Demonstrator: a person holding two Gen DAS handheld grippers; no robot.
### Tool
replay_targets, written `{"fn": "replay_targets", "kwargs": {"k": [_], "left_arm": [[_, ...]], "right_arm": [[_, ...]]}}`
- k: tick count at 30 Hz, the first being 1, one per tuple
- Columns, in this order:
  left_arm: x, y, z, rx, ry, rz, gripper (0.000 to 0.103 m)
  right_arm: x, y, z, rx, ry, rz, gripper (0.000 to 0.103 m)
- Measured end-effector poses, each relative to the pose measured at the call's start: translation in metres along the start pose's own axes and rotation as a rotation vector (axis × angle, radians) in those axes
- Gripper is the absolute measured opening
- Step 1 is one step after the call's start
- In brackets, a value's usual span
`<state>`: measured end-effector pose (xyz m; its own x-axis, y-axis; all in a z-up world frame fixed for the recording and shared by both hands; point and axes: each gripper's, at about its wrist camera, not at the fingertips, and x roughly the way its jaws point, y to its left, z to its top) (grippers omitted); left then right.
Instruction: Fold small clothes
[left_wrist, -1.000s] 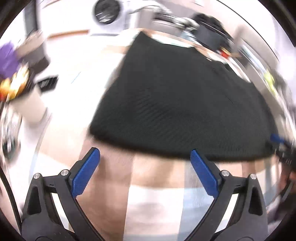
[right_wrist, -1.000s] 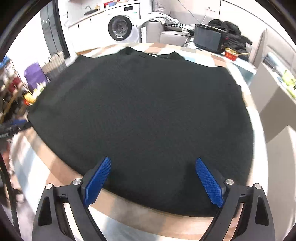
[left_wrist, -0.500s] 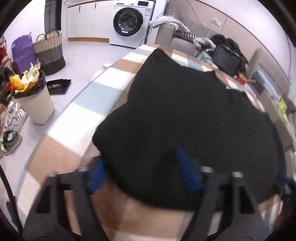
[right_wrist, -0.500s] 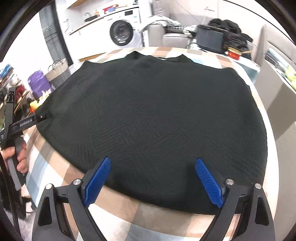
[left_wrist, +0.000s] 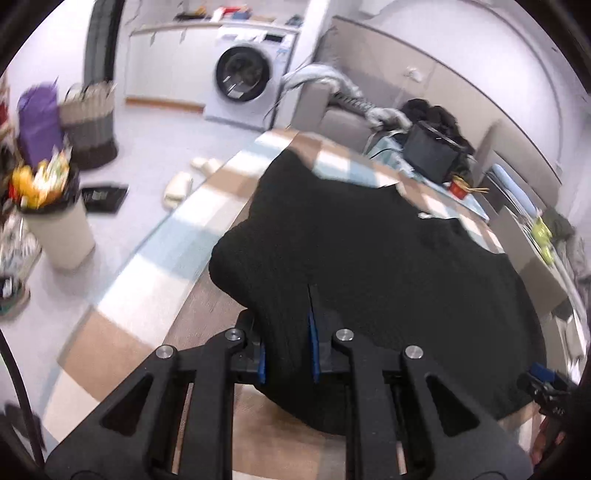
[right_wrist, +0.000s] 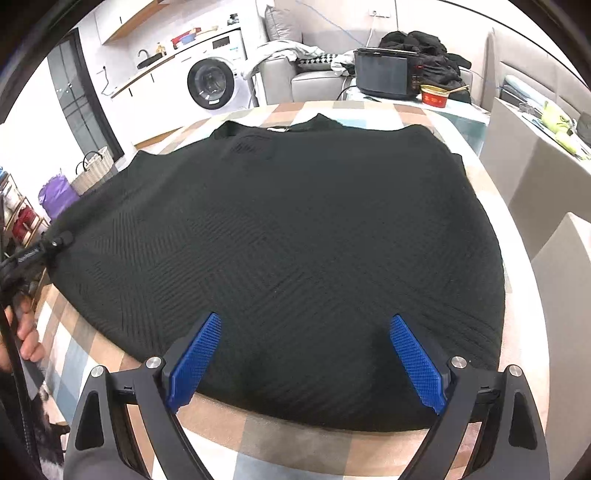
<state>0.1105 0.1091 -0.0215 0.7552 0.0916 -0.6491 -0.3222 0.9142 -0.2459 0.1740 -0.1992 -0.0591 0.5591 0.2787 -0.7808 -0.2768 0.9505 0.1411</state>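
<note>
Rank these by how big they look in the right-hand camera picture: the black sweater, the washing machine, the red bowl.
1. black sweater, fills most of the picture
2. washing machine
3. red bowl

The sweater's nearness exaggerates its size.

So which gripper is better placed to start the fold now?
Left. The left gripper is shut on the garment's corner, while the right gripper is open over the hem, gripping nothing.

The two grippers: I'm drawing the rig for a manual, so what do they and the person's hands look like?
Both are matte black, with angular arms pierced by triangular cut-outs and silver rivets at the joints. The right gripper has blue fingers with a fine cross-hatched grip texture; the left gripper shows only thin blue pad edges. White lettering, unreadable, runs along the left gripper's side in the right wrist view. A bare hand holds its handle; no sleeve is visible.
</note>
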Motion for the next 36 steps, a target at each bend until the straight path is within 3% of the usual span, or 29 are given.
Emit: {"fn": "replay_targets", "kwargs": {"k": [6,9,13,18,19,20,22,27,32,36], "left_arm": [[-0.017,-0.064,0.022,0.149,-0.033,-0.145,0.013],[-0.015,-0.111,0.031,0.224,-0.015,-0.257,0.013],[-0.019,-0.178,0.026,0.342,-0.022,-0.416,0.013],[-0.018,-0.248,-0.009,0.449,0.117,-0.616,0.017],[-0.012,-0.257,-0.02,0.458,0.175,-0.633,0.027],[-0.007,-0.262,-0.029,0.461,0.222,-0.635,0.035],[0.004,-0.26,-0.043,0.443,0.283,-0.618,0.042],[0.007,-0.227,-0.047,0.415,0.276,-0.542,0.054],[0.016,-0.167,-0.031,0.349,0.246,-0.433,0.059],[0.023,-0.125,-0.022,0.297,0.252,-0.375,0.059]], "right_arm": [[-0.003,-0.009,-0.002,0.069,-0.003,-0.016,0.094],[-0.01,-0.016,-0.004,0.099,-0.024,-0.072,0.094],[-0.027,-0.03,-0.008,0.159,-0.061,-0.086,0.094],[-0.041,-0.045,-0.015,0.193,-0.064,-0.13,0.094],[-0.042,-0.049,-0.017,0.198,-0.06,-0.14,0.095],[-0.043,-0.051,-0.018,0.2,-0.056,-0.149,0.095],[-0.042,-0.056,-0.019,0.203,-0.036,-0.179,0.095],[-0.05,-0.058,-0.018,0.181,-0.047,-0.185,0.094],[-0.051,-0.052,-0.007,0.203,-0.08,-0.059,0.094],[-0.029,-0.039,0.005,0.215,-0.03,0.08,0.08]]}}
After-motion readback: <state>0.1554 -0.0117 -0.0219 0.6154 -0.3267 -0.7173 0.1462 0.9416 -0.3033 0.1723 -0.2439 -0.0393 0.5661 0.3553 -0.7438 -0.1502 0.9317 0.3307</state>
